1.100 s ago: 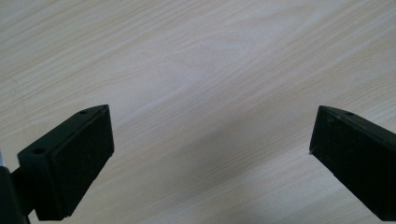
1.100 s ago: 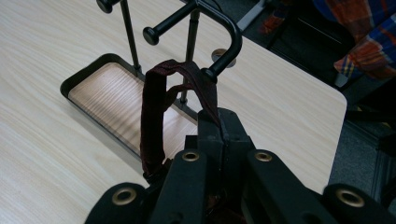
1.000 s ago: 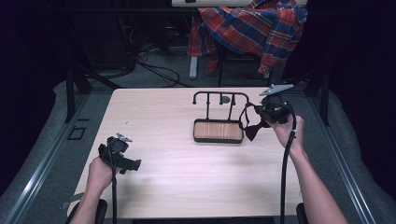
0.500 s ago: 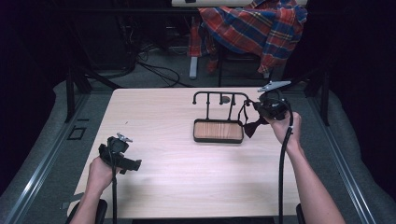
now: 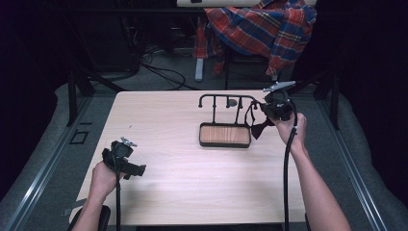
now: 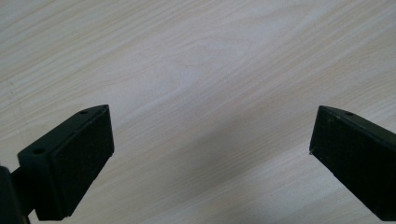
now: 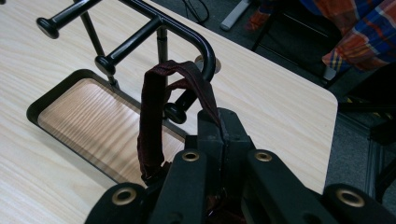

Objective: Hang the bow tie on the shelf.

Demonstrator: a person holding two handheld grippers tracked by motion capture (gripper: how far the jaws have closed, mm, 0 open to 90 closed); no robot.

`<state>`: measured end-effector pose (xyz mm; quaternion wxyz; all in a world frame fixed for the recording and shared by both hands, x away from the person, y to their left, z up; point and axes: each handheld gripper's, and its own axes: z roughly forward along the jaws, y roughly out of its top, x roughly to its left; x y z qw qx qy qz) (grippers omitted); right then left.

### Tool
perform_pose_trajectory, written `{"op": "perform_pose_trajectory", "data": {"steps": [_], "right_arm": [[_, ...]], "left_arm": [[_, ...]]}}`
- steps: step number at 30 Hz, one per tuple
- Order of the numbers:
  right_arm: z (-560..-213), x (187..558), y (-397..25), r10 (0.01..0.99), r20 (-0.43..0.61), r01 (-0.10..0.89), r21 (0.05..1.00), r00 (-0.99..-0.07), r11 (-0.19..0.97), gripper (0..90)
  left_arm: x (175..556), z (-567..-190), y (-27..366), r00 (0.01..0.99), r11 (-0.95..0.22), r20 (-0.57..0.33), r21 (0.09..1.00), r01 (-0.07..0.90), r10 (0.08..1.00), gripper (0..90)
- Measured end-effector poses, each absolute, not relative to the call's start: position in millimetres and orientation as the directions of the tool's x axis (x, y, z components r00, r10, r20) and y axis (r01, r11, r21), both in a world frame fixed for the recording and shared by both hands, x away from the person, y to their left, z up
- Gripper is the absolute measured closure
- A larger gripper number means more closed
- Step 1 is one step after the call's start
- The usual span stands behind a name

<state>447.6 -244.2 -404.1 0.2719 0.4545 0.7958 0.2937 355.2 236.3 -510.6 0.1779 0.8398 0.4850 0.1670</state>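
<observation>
Left gripper (image 5: 137,169) low over bare table (image 5: 159,120), jaws spread wide, nothing between. Rack (image 5: 225,102) on wooden tray (image 5: 224,135) at centre-right, bar running left-right. Right gripper (image 7: 219,122) clamped on dark red strap (image 7: 152,116), looped over rack's right end, hanging downward.

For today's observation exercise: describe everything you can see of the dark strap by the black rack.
The strap is a narrow, dark maroon band that looks like woven fabric. It forms a loop draped over the curved end of the rack's top bar, above the wooden tray base. The right gripper is shut on one side of the loop; the other side hangs slack. In the high view it dangles at the rack's right end.
</observation>
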Motion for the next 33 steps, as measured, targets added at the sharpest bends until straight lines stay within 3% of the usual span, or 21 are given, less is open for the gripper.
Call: {"op": "perform_pose_trajectory", "data": {"steps": [33], "right_arm": [[-435.7, 466.6, -249.3, 0.892, -0.076, 0.631, 0.680, -0.445, 0.373, 88.6]], "left_arm": [[355.1, -511.4, 235.3, 0.477, -0.469, 0.106, 0.455, 0.756, 0.872, 0.0]]}}
